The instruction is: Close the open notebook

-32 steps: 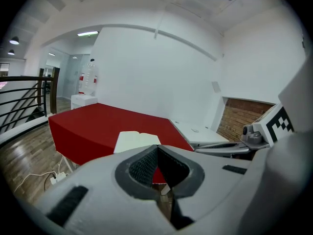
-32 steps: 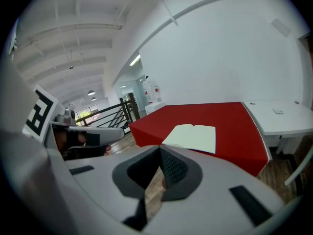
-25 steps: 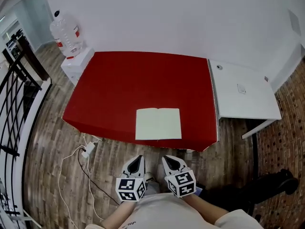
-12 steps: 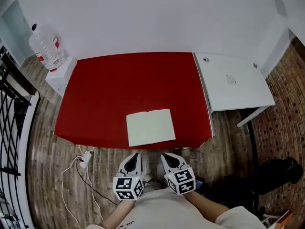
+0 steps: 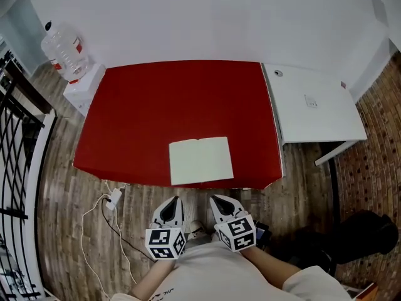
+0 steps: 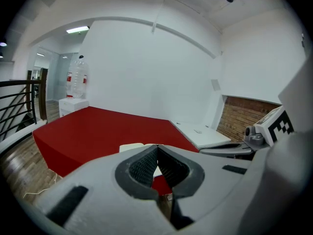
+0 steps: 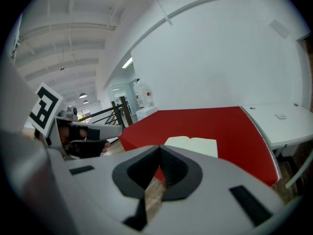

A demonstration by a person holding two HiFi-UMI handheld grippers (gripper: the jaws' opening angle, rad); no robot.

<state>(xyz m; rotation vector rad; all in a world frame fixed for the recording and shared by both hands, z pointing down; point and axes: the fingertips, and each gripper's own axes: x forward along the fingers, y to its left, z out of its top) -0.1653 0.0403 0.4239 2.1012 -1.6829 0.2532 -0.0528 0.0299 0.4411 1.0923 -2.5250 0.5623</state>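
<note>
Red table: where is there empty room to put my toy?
The red table is bare except for the open notebook at its near edge. The biggest free patch runs from the notebook to the wall; smaller ones lie left and right of it. The white table beside is mostly bare too. Nowhere is crowded.

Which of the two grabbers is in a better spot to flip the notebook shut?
Left, but only just. Both grippers are shut, empty and short of the red table. The left gripper lines up with the open notebook's left outer edge; the right gripper points inside the right page's edge.
</note>
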